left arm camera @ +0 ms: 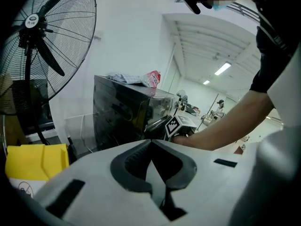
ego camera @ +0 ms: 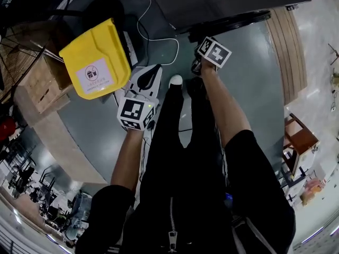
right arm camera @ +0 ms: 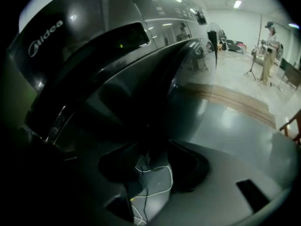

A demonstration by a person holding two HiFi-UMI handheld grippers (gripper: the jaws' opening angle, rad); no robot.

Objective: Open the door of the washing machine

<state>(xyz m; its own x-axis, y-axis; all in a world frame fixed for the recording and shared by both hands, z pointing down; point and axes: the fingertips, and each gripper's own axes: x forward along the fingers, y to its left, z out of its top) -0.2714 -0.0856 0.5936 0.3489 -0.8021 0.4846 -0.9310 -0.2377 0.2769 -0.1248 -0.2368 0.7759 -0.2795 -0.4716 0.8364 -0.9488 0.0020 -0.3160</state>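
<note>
The dark grey glossy washing machine [right arm camera: 84,55] stands at the far side. Its round door [right arm camera: 122,88] is just beyond the released right hand-held gripper [right arm camera: 149,152]. The left hand-held gripper [left arm camera: 151,142] is clenched and empty. The door is likely stiff and slick, so hook its rim.

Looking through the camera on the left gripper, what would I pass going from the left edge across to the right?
Standing fan → dark washing machine → right gripper's marker cube → the person's forearm. The yellow bin lies below the fan, so it has no clear place in the order.
</note>
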